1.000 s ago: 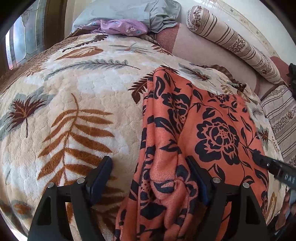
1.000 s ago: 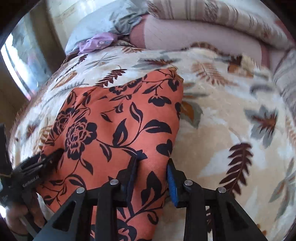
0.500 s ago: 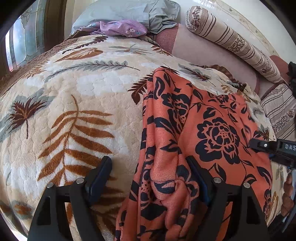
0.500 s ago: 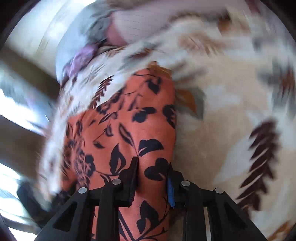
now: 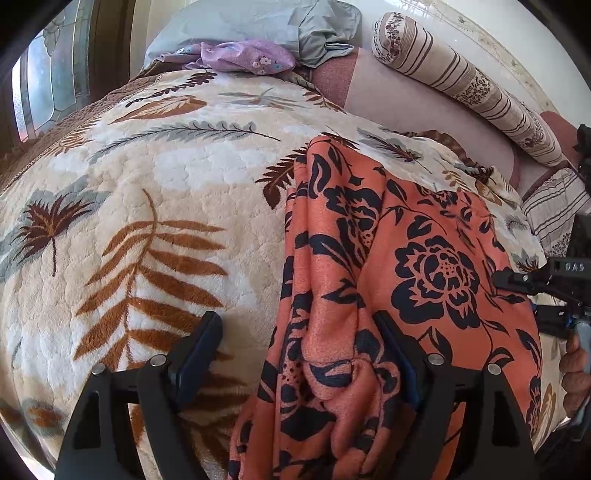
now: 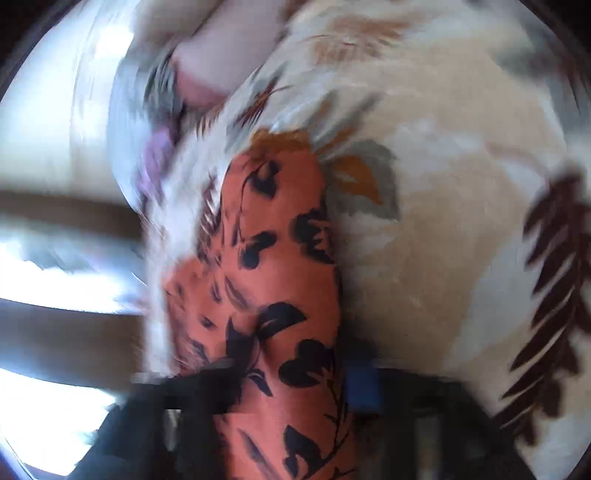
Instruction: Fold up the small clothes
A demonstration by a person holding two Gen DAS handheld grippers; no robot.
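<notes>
An orange garment (image 5: 424, 258) with black flowers lies on the leaf-patterned blanket (image 5: 166, 221). Its left edge is bunched in folds. My left gripper (image 5: 297, 321) stands open over that bunched edge, one finger on the bare blanket and the other against the cloth. In the left wrist view my right gripper (image 5: 517, 280) is at the garment's right edge. The right wrist view is blurred: the right gripper (image 6: 291, 373) has the garment (image 6: 280, 240) between its fingers, pinched, and its jaws are opening slightly.
A striped bolster (image 5: 461, 85), a grey pillow (image 5: 258, 26) and a purple flowered cloth (image 5: 251, 55) lie at the head of the bed. A window (image 5: 48, 74) is at the far left. A person's hand (image 5: 576, 365) holds the right gripper.
The right gripper has lifted and swung with the garment's right edge, and its view has become blurred. In the left view it has risen along the cloth's edge. The left gripper stayed still.
</notes>
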